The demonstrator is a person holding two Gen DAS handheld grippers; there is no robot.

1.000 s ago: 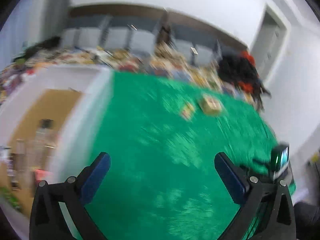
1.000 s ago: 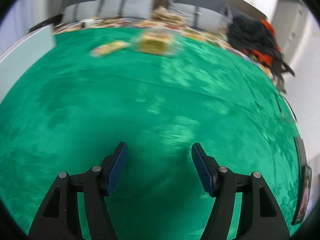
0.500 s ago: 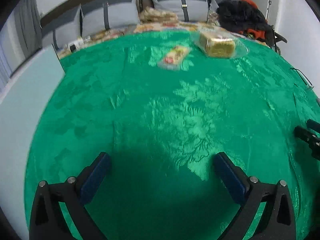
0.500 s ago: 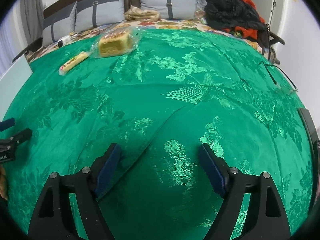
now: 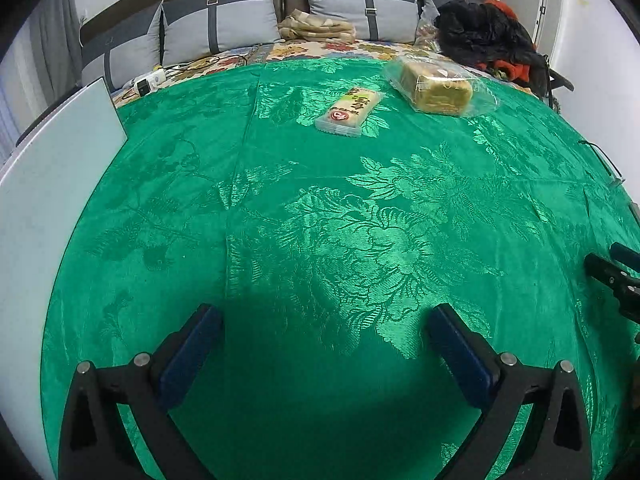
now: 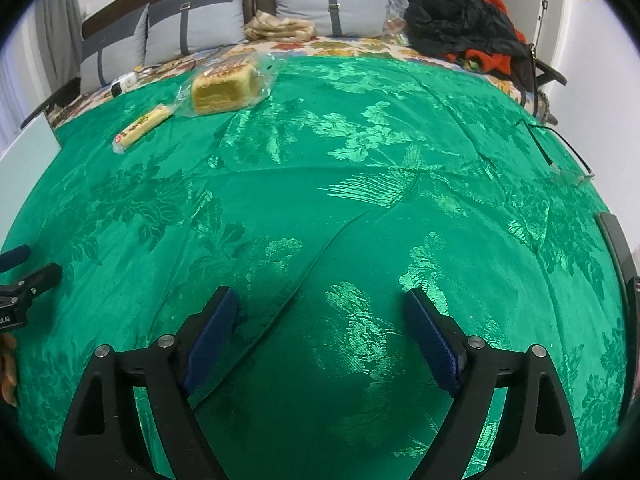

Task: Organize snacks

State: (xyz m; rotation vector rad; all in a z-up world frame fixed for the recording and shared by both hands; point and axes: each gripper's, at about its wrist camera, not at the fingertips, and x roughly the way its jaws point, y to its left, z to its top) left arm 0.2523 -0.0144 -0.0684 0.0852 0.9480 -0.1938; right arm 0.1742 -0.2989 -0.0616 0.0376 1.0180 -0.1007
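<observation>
Snack bar (image 5: pixel 347 109), red logo, unreadable writing

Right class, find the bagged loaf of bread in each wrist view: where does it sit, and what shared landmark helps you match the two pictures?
Left wrist view: the bagged loaf lies at upper right on the green cloth.
Right wrist view: the loaf lies at upper left.
Shared landmark: the long snack packet lies apart from the loaf, to its left in both views.
</observation>
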